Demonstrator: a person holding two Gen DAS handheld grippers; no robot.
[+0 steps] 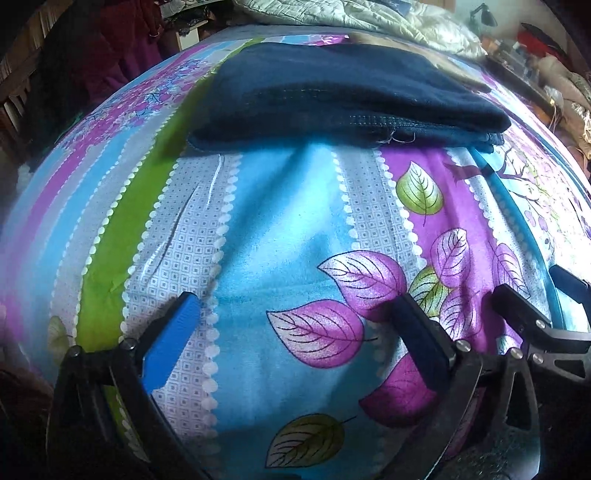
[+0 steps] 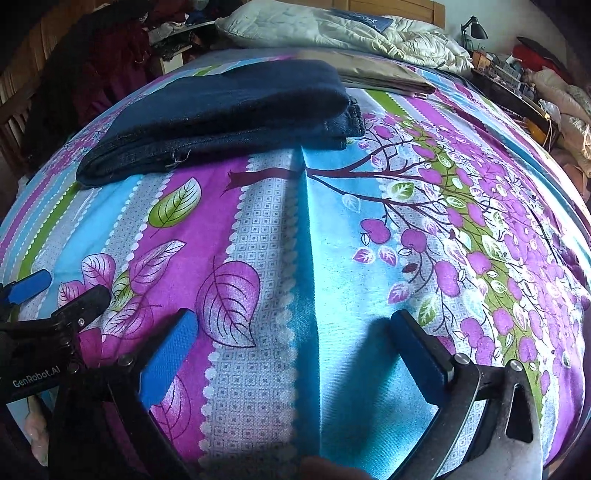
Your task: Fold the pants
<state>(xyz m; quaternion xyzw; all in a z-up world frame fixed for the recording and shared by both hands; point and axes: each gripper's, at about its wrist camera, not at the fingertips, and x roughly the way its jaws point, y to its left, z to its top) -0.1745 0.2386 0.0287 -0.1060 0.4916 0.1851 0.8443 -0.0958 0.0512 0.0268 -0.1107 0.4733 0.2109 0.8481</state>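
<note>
folded pants lie on patterned bed as two grippers hang clear

at the far left of the left wrist view, dark clothes (image 1: 110, 40) hang beside a wooden frame. the left gripper (image 1: 295, 314) sits low over the sheet (image 1: 280, 221), its blue-padded fingers (image 1: 170, 332) spread wide with nothing between them. beyond it, well apart from the fingertips, the pants (image 1: 332, 96) lie folded into a flat navy stack across the sheet's green, grey and blue stripes, a stitched hem with a few loose threads facing the camera. to the right the print turns to purple and green leaves. at the lower right edge the right gripper (image 1: 535, 291) comes into view beside the left one, also above the sheet.

in the right wrist view, the left gripper (image 2: 55, 291) shows at the left edge, a "genrobot.ai" label on its body. the pants (image 2: 221, 114) lie toward the upper left, resting on the sheet (image 2: 325, 258). behind them, partly hidden, a tan folded cloth (image 2: 384, 75) lies on the bed, and a pale quilt (image 2: 332, 27) is heaped at the head. the right gripper (image 2: 291, 336) holds its fingers (image 2: 417, 350) wide apart and grips nothing, above a blue stripe. right of it spreads a printed tree with purple fruit. a desk lamp (image 2: 474, 26) and cluttered shelves stand at the far right.
</note>
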